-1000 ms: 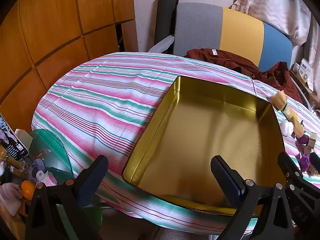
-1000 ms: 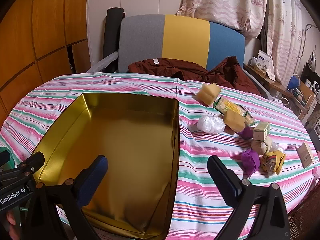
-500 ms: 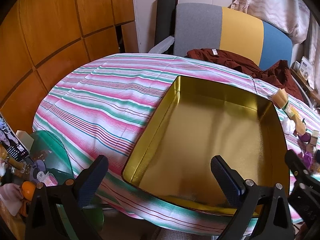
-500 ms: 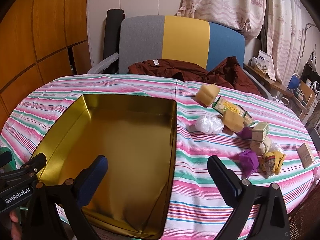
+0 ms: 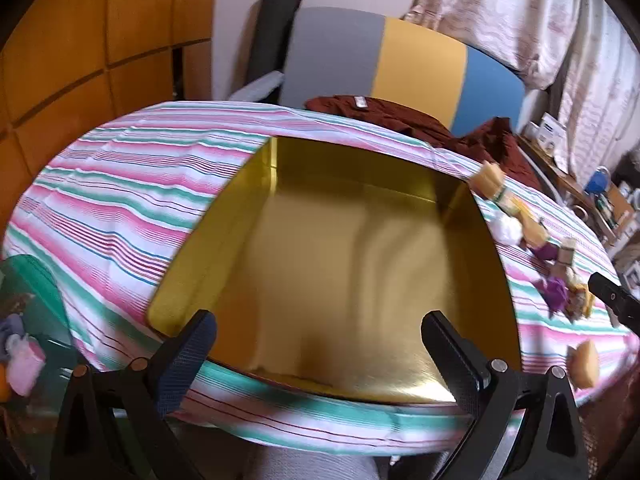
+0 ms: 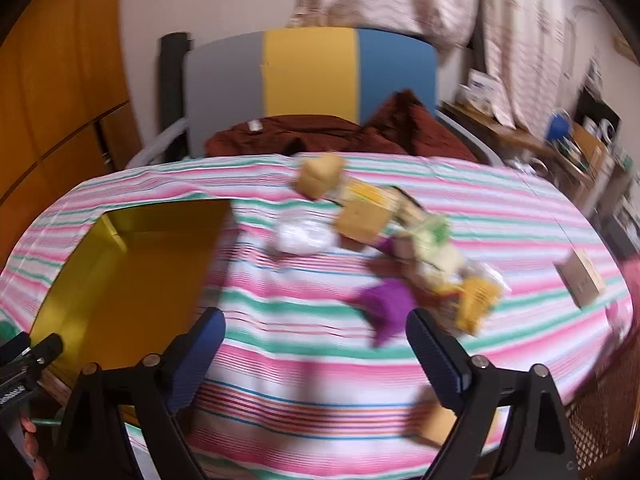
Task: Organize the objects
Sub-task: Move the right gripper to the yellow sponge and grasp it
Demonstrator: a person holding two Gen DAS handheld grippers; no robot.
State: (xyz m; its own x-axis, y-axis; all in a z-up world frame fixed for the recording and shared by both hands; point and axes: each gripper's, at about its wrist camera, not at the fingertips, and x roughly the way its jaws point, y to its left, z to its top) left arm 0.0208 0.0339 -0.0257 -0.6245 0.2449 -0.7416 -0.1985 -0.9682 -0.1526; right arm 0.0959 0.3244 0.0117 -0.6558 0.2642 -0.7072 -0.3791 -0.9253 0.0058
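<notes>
Left wrist view: one gold tin (image 5: 224,216), left gripper (image 5: 316,344) spread; right gripper (image 6: 316,332) spread, holding nothing.

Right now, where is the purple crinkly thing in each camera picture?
Left wrist view: the purple wrapper sits far right, on the striped cloth right of the gold tin.
Right wrist view: it lies low and right of centre, blurred, just above the tip of the right-hand finger of the right gripper.
Shared landmark: the grey, yellow and blue chair back behind the table, top centre in both.
</notes>
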